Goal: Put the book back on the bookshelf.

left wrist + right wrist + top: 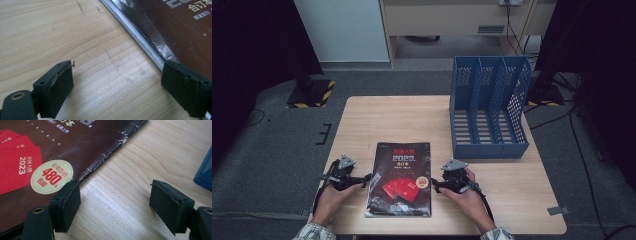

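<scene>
Dark book [400, 177] w/ red cards, cream sticker; blue perforated rack [489, 107]; black tools.

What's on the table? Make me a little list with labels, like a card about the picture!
table: light wood
book: dark cover with red cards and a round sticker, lying flat near the front edge
file rack: blue, three slots, standing at the back right
left tool: open, at the book's left edge
right tool: open, at the book's right edge
hands: one holding each tool
</scene>
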The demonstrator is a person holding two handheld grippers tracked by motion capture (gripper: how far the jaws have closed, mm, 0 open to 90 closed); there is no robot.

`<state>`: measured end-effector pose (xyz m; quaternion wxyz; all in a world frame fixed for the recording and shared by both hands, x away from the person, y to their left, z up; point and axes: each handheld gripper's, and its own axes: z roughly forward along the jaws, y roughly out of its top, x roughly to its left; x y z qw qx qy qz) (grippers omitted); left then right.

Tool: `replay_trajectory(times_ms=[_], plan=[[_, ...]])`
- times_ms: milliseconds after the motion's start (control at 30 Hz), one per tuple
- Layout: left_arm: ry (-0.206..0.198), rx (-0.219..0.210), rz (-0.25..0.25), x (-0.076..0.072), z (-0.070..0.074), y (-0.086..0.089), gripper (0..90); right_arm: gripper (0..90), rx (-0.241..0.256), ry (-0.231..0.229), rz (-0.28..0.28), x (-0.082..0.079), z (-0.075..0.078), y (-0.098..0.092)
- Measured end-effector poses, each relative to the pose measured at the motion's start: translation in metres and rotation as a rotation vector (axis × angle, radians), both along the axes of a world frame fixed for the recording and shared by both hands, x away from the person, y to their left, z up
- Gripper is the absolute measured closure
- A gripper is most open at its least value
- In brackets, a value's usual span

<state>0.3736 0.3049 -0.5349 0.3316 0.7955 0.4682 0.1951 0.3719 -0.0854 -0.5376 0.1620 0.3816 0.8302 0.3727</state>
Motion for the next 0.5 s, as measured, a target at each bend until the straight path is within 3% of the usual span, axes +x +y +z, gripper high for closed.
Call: replay_trajectory(times_ms=[100,133,200,367,500], plan=[[0.018,-0.007,-0.006,-0.001,0.002,0.000,12.0,25.9,0.004,0.009,0.004,0.000,0.001,0.001],[0.033,-0.032,0.003,-0.003,0.005,0.001,14.9,29.0,0.032,0.019,0.025,-0.003,0.004,0.004],[0.033,-0.041,0.005,-0.005,0.008,0.002,19.7,30.1,0.035,0.010,0.034,-0.005,0.006,0.007],[0.028,-0.094,0.006,-0.023,0.025,-0.010,26.0,30.2,0.054,-0.003,0.120,-0.018,0.013,0.022],[0.041,-0.076,-0.031,-0.028,0.027,-0.022,25.3,25.1,0.051,0.007,0.158,-0.022,0.013,0.027]])
